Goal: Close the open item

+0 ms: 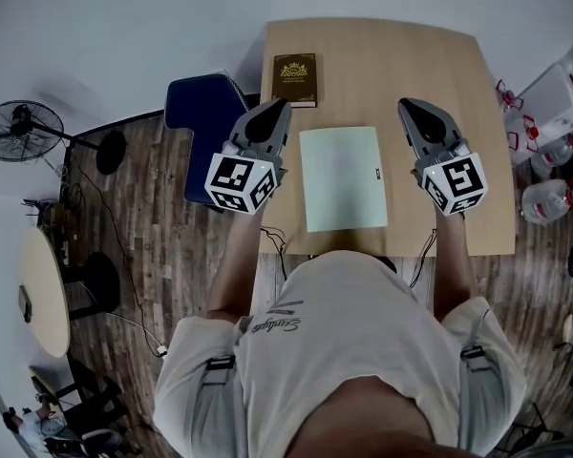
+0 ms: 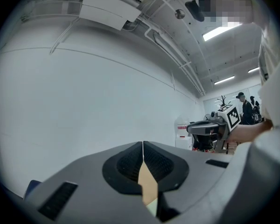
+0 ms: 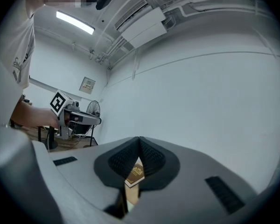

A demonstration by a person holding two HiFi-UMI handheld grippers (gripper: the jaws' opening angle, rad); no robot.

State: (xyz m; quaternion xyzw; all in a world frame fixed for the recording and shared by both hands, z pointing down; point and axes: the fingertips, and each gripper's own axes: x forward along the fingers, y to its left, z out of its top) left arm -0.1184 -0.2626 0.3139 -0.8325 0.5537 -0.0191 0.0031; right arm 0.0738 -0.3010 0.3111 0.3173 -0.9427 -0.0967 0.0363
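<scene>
Folder (image 1: 342,178) lay lengthwise away from the person, midway between left gripper (image 1: 277,107) and right gripper (image 1: 410,106), both closed, empty.

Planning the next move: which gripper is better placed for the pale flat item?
Right, narrowly. The left gripper and right gripper both hover shut beside the pale flat item, but its edge with the small dark mark faces the right one.

Even, bright light from ceiling strips (image 2: 220,31) (fisheye edges dark); shadows perhaps faint.
</scene>
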